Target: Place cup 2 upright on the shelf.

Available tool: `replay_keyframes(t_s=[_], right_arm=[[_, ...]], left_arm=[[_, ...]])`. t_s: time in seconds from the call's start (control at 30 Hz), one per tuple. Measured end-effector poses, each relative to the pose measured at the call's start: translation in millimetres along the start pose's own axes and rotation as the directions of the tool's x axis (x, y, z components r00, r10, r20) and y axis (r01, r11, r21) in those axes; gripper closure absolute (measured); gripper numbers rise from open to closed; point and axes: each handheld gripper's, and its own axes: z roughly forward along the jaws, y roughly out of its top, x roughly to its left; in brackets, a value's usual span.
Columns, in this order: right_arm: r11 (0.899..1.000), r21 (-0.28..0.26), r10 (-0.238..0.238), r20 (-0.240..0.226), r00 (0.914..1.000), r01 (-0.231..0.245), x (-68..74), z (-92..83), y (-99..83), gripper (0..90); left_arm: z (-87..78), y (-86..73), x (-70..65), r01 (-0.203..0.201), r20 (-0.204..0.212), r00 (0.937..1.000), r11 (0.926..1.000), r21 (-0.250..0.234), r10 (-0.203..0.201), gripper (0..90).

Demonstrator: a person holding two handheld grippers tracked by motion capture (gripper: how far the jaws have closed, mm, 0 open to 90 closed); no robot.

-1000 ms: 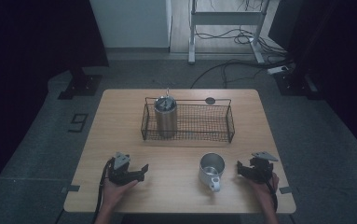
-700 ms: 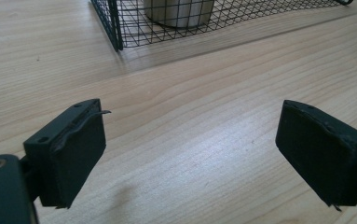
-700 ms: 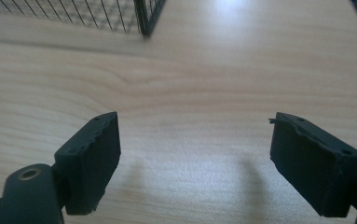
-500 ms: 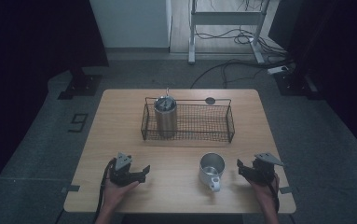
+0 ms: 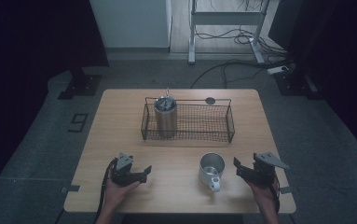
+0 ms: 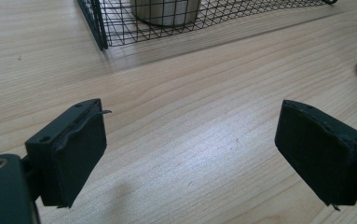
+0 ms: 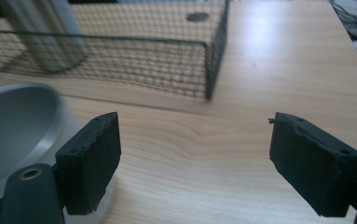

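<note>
Work in hand: the right gripper (image 5: 239, 169) is closing in on the mug (image 5: 212, 168), lower centre of the high view.
Right fingers (image 7: 92, 163): standing wide apart, holding nothing; mug beside the left one.
Left gripper (image 5: 144, 172): fingers apart, having just been closing, nothing between them.
Done: steel canister (image 5: 165, 114) is standing in the wire basket (image 5: 213, 135).
Left: mug is not yet gripped, sitting on the table (image 5: 167, 158).

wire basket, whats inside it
A steel canister stands upright at the left end of the wire basket; the rest of the basket shows bare mesh. What the canister holds is hidden.
</note>
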Motion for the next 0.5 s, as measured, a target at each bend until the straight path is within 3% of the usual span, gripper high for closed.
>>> replay_keyframes(t_s=[0.27,0.5], right_arm=[[0.999,-0.045,-0.005,-0.079,0.9969,0.001,20.3,-15.0,11.0,16.2],[0.999,-0.047,-0.027,-0.118,0.9927,0.021,35.4,-18.1,13.0,15.4]], left_arm=[[0.6,-0.2,-0.7,-0.005,-0.001,1.0000,1.0000,0.006,0.005,9.4],[2.5,-1.1,-0.9,-0.005,-0.003,1.0000,0.9999,0.015,0.005,9.5]])
